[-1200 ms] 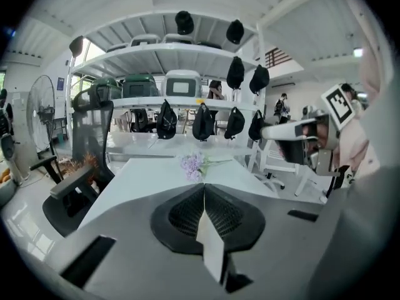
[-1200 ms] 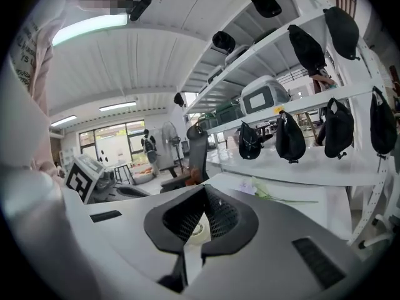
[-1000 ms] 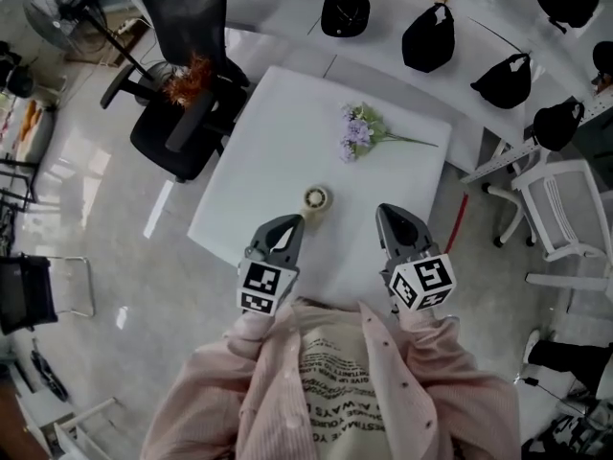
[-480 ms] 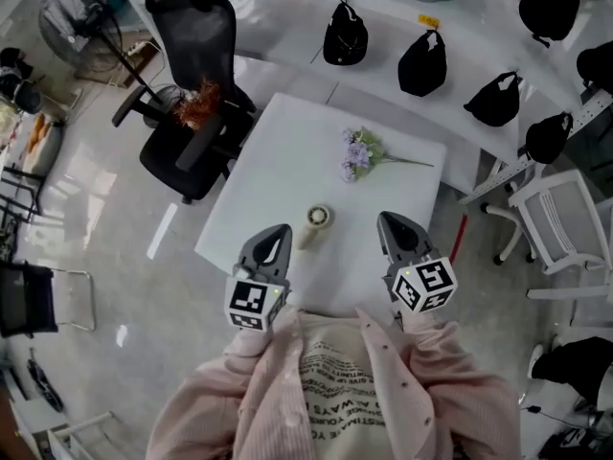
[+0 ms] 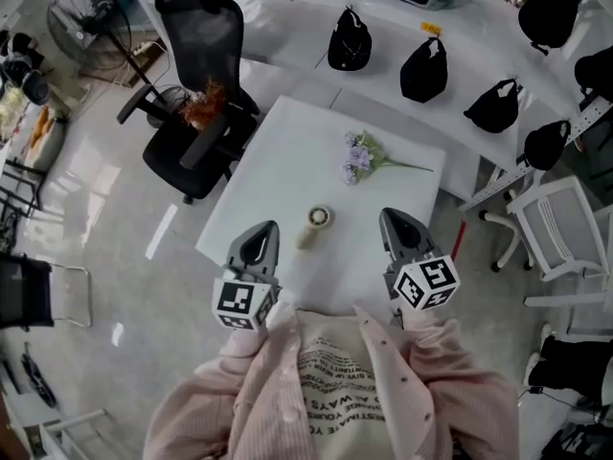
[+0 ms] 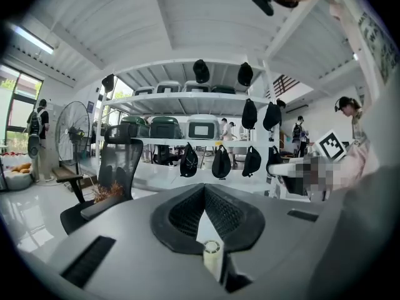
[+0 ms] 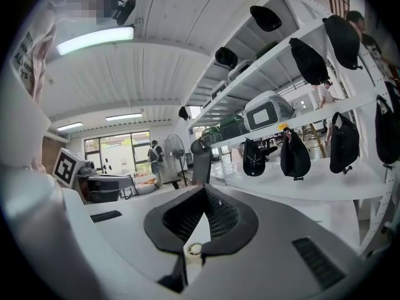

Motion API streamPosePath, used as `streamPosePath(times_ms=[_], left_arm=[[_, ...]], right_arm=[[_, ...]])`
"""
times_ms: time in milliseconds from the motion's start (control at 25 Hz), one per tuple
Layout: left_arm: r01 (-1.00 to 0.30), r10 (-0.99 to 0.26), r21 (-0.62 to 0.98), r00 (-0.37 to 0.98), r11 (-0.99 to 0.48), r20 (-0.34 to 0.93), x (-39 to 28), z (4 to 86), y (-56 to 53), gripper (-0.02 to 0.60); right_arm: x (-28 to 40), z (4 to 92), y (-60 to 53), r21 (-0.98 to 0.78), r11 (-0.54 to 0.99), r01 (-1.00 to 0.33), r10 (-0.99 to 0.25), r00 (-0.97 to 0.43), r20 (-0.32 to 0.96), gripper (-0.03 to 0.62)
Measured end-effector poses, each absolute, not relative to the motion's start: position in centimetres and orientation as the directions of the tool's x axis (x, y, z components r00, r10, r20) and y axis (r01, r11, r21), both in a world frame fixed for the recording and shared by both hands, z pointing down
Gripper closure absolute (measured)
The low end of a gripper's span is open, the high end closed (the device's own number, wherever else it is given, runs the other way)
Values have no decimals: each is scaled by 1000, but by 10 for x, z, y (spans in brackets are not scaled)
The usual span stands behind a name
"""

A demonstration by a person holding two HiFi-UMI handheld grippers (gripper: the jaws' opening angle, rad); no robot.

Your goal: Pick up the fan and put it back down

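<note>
A small cream hand fan [image 5: 317,222] lies on the white table [image 5: 278,151], round head away from me and handle toward the left gripper. My left gripper [image 5: 259,235] hovers near the table's front left edge, shut and empty, a little short of the fan's handle. My right gripper [image 5: 397,224] hangs to the fan's right, also shut with nothing in it. Past the left gripper's [image 6: 204,186] closed tips the fan [image 6: 212,256] shows low down. In the right gripper view the fan [image 7: 194,255] sits below that gripper [image 7: 204,187].
A sprig of purple flowers [image 5: 361,153] lies at the table's far side. A black office chair [image 5: 196,113] stands close to the left edge, a white chair [image 5: 560,218] to the right. Black caps [image 5: 426,54] rest on the long counter behind. A pedestal fan [image 5: 84,12] stands far left.
My left gripper has lifted and drawn back toward me and to the left, away from the fan. The right gripper has risen only slightly. The fan has not moved.
</note>
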State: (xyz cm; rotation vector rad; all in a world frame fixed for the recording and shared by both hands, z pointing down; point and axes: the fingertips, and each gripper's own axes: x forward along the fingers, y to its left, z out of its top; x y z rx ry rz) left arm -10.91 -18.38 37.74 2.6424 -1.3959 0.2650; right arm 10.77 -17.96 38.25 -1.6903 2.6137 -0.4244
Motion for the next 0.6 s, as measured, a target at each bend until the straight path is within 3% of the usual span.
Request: streamPosePath(times_ms=[600], left_arm=[[-861,-834,32,500,-508,232,-125,379,-183,578]], right_arm=[[117,379,-176,-227,340,-913,-918,-374,129,595]])
